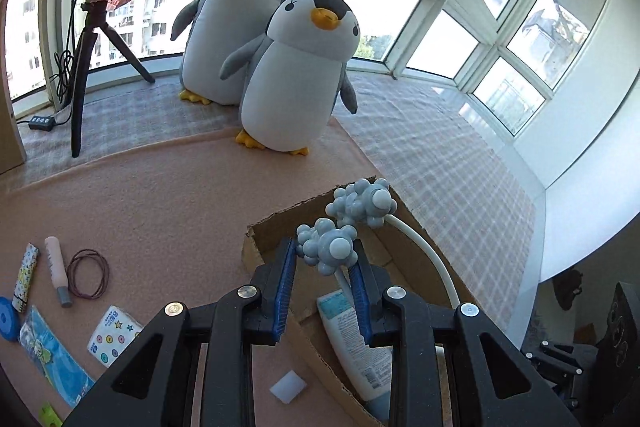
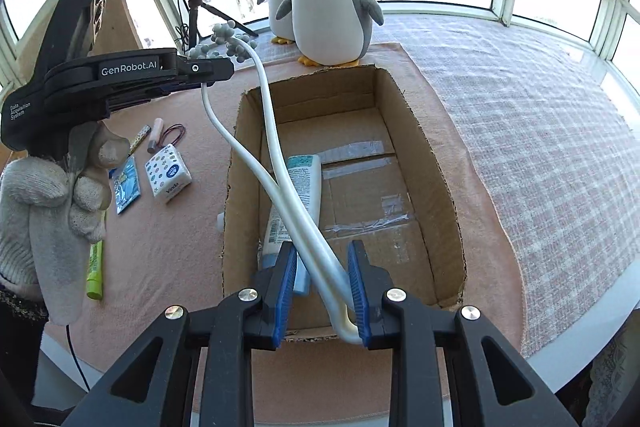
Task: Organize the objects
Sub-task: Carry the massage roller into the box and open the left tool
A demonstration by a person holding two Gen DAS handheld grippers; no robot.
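— How many tongs hold the massager [image 2: 280, 163]?
— Both. The left gripper [image 1: 326, 259] is closed on one of its two knobbly heads [image 1: 362, 205]; the right gripper [image 2: 322, 267], half open, has the white arms against one finger.
— Where is it?
— Above the cardboard box [image 2: 424, 163], which holds one tube [image 2: 298, 199].
— Outside?
— One tissue pack [image 2: 168, 173], two penguins [image 2: 330, 7].
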